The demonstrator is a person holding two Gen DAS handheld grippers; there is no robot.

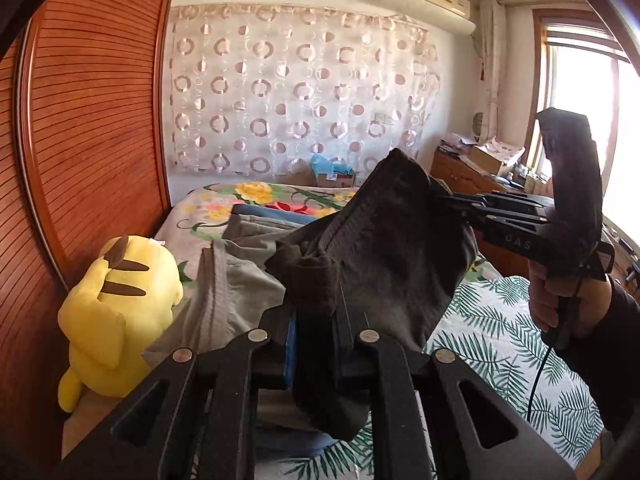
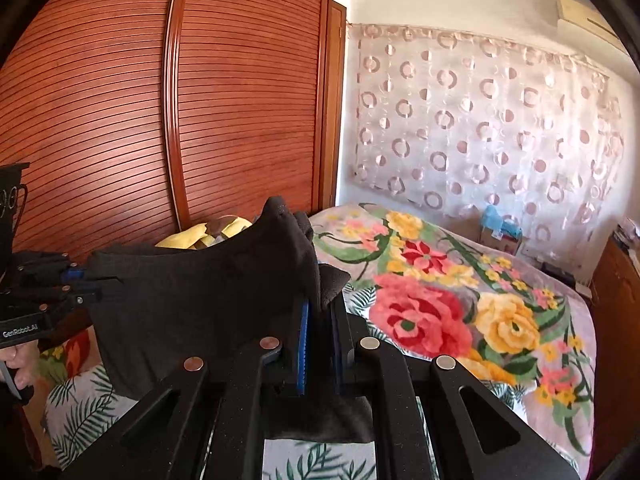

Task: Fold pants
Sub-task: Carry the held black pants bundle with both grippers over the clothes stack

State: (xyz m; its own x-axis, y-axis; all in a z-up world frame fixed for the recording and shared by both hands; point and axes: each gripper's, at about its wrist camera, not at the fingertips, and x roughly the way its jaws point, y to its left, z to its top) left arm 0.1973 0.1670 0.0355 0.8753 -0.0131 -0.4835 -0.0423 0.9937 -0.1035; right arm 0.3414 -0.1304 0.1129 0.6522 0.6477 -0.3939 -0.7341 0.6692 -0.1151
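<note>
- Left gripper [image 1: 316, 280] pinches 1 edge of the dark charcoal fabric pants [image 1: 384, 240].
- Right gripper [image 2: 320, 304] pinches the other edge, the pants lifted above the leaf-print bedsheet [image 1: 500, 320].

yellow plush toy [image 1: 120, 304] by the slatted wooden wardrobe [image 1: 92, 120], floral blanket [image 2: 460, 300], circle-print curtain [image 1: 296, 92] behind

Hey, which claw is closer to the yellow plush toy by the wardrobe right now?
Left. The left claw, shut on the dark pants, hangs just beside the yellow plush toy. The right claw grips the same pants on their far side, away from the toy.
</note>
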